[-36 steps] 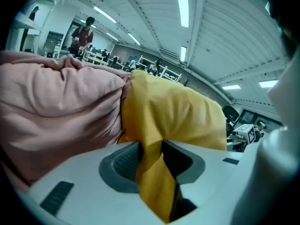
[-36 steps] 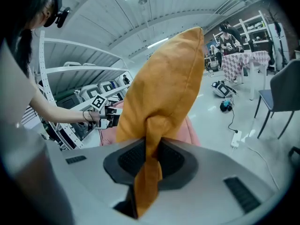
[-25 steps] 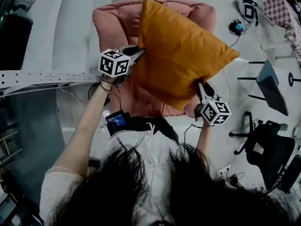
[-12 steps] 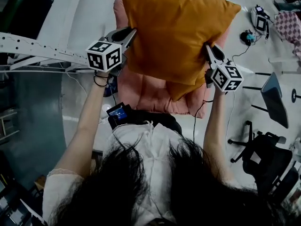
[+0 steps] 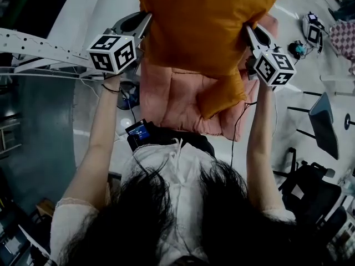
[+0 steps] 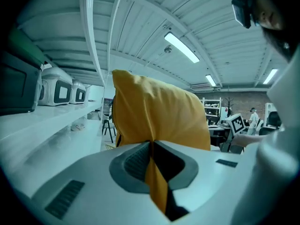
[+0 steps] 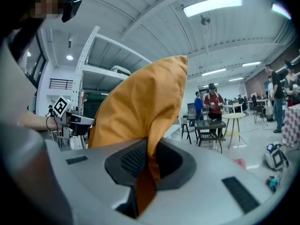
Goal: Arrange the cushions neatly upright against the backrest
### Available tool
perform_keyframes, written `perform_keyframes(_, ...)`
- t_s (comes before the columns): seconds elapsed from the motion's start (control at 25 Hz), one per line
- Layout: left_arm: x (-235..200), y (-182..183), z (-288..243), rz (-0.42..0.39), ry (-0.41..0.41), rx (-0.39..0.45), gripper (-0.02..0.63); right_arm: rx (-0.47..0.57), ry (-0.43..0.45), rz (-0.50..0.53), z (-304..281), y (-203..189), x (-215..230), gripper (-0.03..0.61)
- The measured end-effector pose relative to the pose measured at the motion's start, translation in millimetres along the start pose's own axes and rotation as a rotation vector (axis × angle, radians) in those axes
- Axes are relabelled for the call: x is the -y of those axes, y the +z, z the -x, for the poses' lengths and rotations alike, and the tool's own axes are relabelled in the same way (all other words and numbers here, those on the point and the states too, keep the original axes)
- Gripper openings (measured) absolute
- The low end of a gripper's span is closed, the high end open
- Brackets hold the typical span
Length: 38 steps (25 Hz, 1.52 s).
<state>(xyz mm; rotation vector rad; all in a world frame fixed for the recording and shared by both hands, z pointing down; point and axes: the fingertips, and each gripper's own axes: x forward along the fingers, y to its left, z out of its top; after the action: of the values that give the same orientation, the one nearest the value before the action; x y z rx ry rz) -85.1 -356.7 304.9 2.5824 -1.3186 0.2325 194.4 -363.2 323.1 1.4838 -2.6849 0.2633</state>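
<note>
Orange cushion (image 5: 199, 26), held high over pink chair (image 5: 166, 96), one corner hanging toward seat, opposite side edges pinched tight in left gripper (image 5: 141, 22) and right gripper (image 5: 250, 33), both equally near; backrest farther ahead, hidden behind cushion.

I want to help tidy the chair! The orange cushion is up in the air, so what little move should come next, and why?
Probably lower the orange cushion down toward the pink armchair, keeping it upright. The left hand-held gripper and the right hand-held gripper each pinch a side edge of it, and it hangs in the air, not yet resting on the chair.
</note>
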Motion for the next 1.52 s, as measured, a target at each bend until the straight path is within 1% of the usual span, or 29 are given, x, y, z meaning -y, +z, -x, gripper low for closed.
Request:
perform_keyframes(0.16, -9, 1, -8, -0.033, 0.027, -0.009, 0.037, 0.039, 0.019, 0.017, -24, 10, 11, 0.052)
perform_keyframes(0.24, -13, 1, -11, -0.009, 0.041, -0.001, 0.034, 0.029, 0.040, 0.017, -37, 2, 17, 0.051)
perform_keyframes(0.32, -16, -9, -21, 0.013, 0.053, -0.021, 0.032, -0.018, 0.051, 0.020, -45, -19, 25, 0.051)
perform_keyframes(0.44, -15, -43, -43, 0.006, 0.057, -0.121, 0.031, -0.096, 0.034, 0.010, -42, -59, 40, 0.051)
perform_keyframes(0.52, -9, -70, -55, 0.010, 0.038, -0.191, 0.029, -0.134, 0.010, -0.008, -33, -84, 50, 0.051)
perform_keyframes(0.64, 7, -107, -68, 0.021, 0.000, -0.267, 0.028, -0.174, -0.019, -0.041, -15, -111, 62, 0.051)
perform_keyframes(0.76, 9, -137, -82, 0.033, 0.000, -0.318, 0.026, -0.199, -0.020, -0.064, -6, -131, 69, 0.051)
perform_keyframes(0.88, -3, -160, -94, 0.053, 0.041, -0.369, 0.026, -0.230, -0.005, -0.082, -13, -149, 71, 0.051)
perform_keyframes(0.96, -9, -171, -96, 0.044, 0.061, -0.401, 0.025, -0.254, -0.009, -0.114, -20, -162, 71, 0.049)
perform_keyframes(1.04, -12, -176, -97, 0.052, 0.067, -0.408, 0.026, -0.287, -0.030, -0.137, -27, -174, 74, 0.048)
perform_keyframes(1.12, -14, -174, -97, 0.065, 0.072, -0.402, 0.026, -0.326, -0.046, -0.122, -35, -182, 77, 0.046)
perform_keyframes(1.24, -16, -168, -94, 0.010, 0.092, -0.401, 0.025, -0.361, -0.030, -0.082, -43, -181, 74, 0.043)
perform_keyframes(1.28, -18, -167, -92, 0.006, 0.099, -0.398, 0.025, -0.368, -0.017, -0.081, -44, -181, 72, 0.043)
perform_keyframes(1.32, -19, -168, -89, 0.030, 0.103, -0.392, 0.025, -0.383, -0.005, -0.077, -45, -184, 68, 0.043)
perform_keyframes(1.36, -20, -172, -85, 0.075, 0.104, -0.386, 0.025, -0.411, 0.004, -0.062, -45, -191, 63, 0.041)
perform_keyframes(1.44, -17, -184, -84, 0.163, 0.083, -0.394, 0.025, -0.514, 0.000, 0.004, -42, -218, 57, 0.041)
perform_keyframes(1.48, -12, -191, -87, 0.178, 0.060, -0.411, 0.025, -0.575, -0.018, 0.040, -37, -236, 58, 0.041)
perform_keyframes(1.52, -4, -199, -93, 0.170, 0.034, -0.436, 0.025, -0.626, -0.047, 0.063, -32, -254, 61, 0.040)
